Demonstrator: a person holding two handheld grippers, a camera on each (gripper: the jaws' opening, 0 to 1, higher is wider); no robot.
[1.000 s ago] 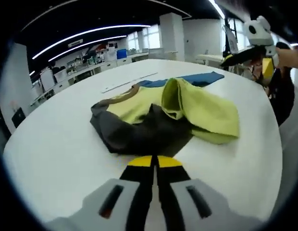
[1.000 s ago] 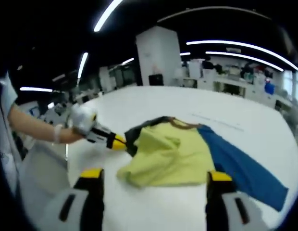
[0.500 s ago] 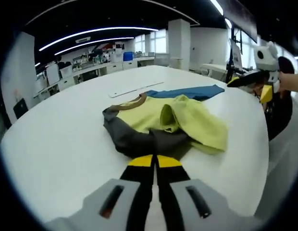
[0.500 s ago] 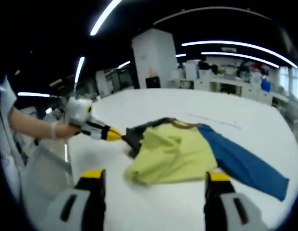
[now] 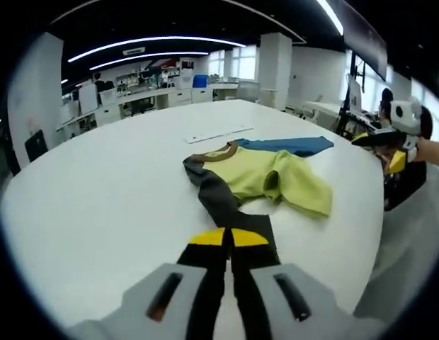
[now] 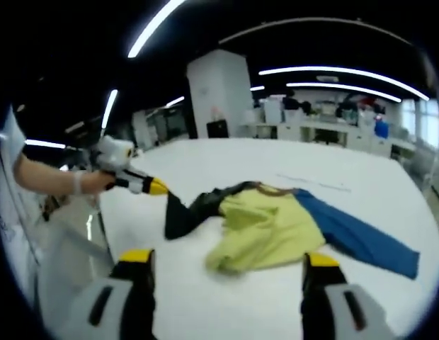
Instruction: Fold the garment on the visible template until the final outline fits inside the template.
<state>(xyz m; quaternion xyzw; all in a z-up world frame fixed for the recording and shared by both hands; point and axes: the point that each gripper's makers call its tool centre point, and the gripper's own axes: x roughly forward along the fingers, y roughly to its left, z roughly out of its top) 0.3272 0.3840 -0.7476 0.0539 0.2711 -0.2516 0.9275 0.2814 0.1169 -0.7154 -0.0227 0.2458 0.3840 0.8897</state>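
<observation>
Left tongs pulling dark sleeve out

Left gripper (image 5: 227, 241) clamped on dark sleeve (image 5: 218, 200) of shirt (image 6: 265, 223), which lies rumpled mid table (image 5: 99, 184). Right gripper (image 6: 226, 265) wide apart, empty, near the shirt's yellow edge. Risk: one-sided pull likely drags the whole shirt, bunching it further
</observation>
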